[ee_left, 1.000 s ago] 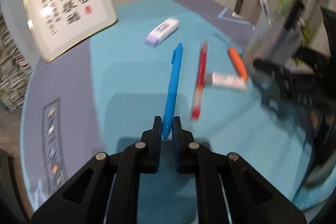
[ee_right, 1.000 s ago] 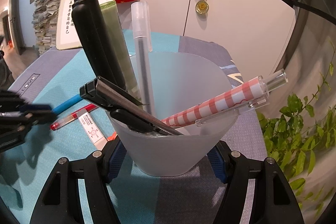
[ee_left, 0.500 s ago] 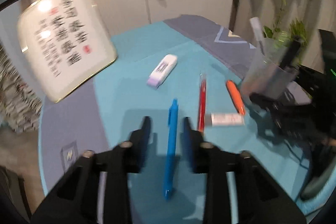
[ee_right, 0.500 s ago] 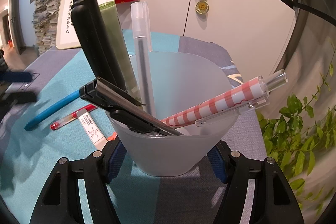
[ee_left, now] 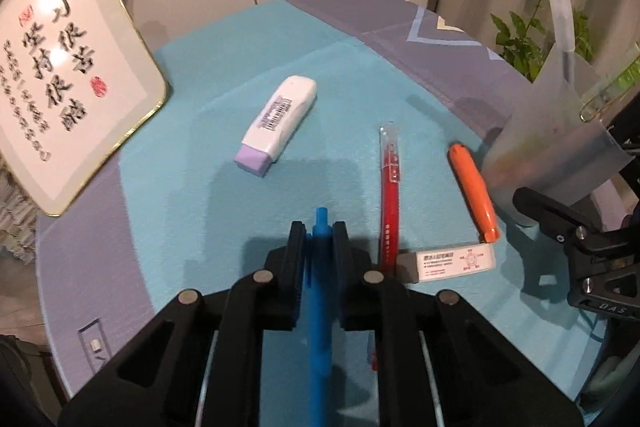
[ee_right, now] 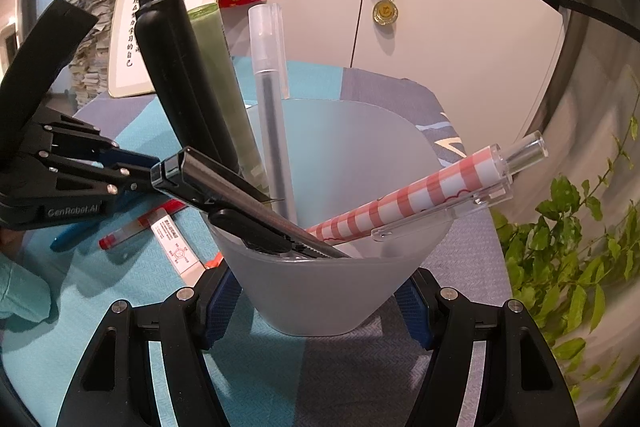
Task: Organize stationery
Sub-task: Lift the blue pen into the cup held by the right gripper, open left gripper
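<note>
A blue pen (ee_left: 320,327) lies lengthwise between my left gripper's (ee_left: 320,227) jaws, which are closing and press on it near its clip end. On the teal mat beyond lie a red pen (ee_left: 390,187), an orange marker (ee_left: 474,197), a white and purple eraser (ee_left: 280,117) and a small labelled eraser (ee_left: 452,261). My right gripper (ee_right: 318,297) is shut on a frosted cup (ee_right: 332,287) that stands on the mat. The cup holds several pens and a utility knife. In the right wrist view, the left gripper (ee_right: 132,179) reaches in from the left, over the blue pen (ee_right: 72,239).
A framed calligraphy board (ee_left: 68,67) leans at the mat's far left. White cabinet doors with a hanging medal (ee_right: 385,11) stand behind the table. A leafy plant (ee_right: 580,259) grows at the right. A teal sleeve (ee_right: 20,291) shows at the left edge.
The left gripper let go of the blue pen's tip, opened and slid forward along the pen. It has now closed on it near the clip end. The right gripper and cup stayed still.
</note>
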Demonstrator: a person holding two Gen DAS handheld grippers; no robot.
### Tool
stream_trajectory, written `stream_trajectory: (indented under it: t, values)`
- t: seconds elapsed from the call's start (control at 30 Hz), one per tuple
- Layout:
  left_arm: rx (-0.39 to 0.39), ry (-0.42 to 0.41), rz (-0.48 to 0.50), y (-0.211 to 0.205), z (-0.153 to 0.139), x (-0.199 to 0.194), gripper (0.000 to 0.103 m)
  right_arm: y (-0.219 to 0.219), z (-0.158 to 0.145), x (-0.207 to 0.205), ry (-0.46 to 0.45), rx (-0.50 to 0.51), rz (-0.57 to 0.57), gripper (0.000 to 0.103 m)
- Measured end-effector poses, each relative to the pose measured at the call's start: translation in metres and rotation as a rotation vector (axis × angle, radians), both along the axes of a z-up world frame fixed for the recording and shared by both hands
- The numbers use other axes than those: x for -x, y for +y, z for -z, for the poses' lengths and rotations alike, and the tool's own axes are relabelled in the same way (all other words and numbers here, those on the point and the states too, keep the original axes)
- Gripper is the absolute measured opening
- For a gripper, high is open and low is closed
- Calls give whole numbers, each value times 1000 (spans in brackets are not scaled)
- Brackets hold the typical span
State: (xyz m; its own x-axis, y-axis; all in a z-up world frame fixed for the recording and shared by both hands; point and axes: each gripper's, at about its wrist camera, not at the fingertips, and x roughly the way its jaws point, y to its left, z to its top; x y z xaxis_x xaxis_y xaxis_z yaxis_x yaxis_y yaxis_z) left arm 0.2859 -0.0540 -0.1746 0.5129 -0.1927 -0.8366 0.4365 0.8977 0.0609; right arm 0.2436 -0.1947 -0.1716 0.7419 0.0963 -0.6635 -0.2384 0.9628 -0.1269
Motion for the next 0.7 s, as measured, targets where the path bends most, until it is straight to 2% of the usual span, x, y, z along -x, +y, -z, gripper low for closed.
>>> stream_trajectory:
  t: [0.3,0.5,0.7]
  values:
    - [128,-229,-18,20,-79,52,11,0,0,0,-2,5,0,70]
    - [174,-315,-5,19,-106,79,10,2,0,1,-7,15,1,70]
    - [231,-403,20,5,-138,86,10,2,0,2,-10,23,1,70]
